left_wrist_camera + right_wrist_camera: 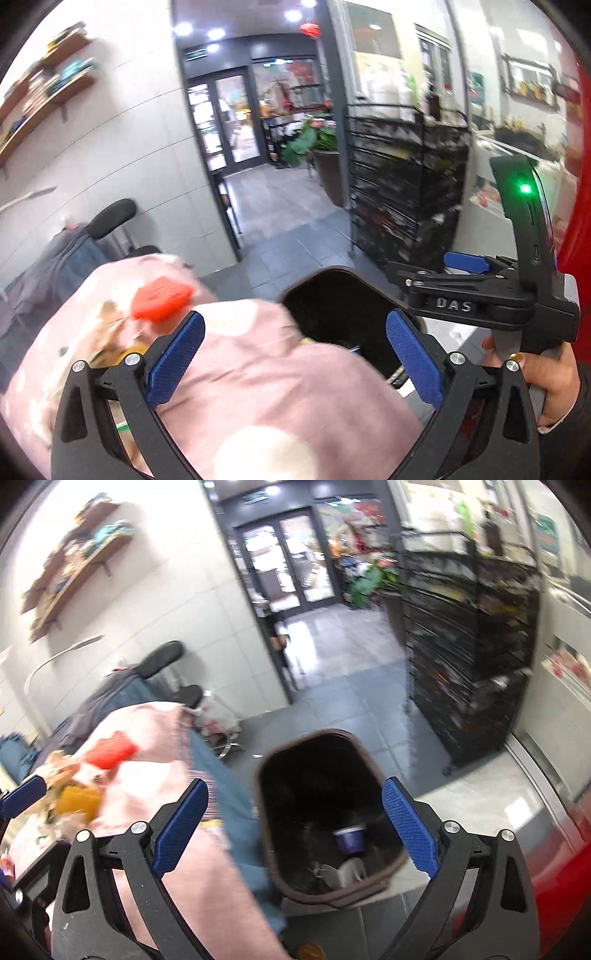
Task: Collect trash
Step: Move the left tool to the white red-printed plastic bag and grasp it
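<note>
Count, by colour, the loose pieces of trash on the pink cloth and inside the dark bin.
Red flat plastic piece on the pink cloth: 1
Orange round plastic piece on the cloth: 1
Purple paper cup inside the dark brown plastic bin: 1
White crumpled piece in the bin: 1
Total: 4

A pink spotted cloth covers the table; on it lie a red block, an orange piece and scraps.
</note>
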Demonstrator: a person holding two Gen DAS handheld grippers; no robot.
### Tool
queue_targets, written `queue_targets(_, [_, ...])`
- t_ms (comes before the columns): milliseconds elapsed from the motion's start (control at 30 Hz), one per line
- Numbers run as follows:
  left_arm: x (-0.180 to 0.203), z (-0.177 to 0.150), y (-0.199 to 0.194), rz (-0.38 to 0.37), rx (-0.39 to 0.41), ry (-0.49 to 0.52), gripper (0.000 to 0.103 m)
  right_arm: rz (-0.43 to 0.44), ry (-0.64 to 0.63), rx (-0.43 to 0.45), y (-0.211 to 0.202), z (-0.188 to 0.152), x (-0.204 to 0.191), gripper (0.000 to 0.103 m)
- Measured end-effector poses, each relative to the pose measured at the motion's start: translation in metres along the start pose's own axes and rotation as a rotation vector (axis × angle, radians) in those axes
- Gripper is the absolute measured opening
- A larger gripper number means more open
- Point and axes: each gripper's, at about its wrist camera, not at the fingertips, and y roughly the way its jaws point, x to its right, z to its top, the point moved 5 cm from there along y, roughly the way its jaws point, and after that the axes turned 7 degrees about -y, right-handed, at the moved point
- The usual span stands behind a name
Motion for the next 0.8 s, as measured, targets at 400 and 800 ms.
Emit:
queue_targets(400, [-0.103, -0.008, -0.043, 0.194, 0.064, -0.221, 0.093, 0.144, -0.125, 0.022, -0.006, 0.010, -0.080, 0.097])
queue_targets(800, [-0.155, -0.022, -0.005, 0.198, -0.099, -0.226, 0.062, 0.279, -0.248, 0.005, -0.010, 0.012, -0.142, 0.097])
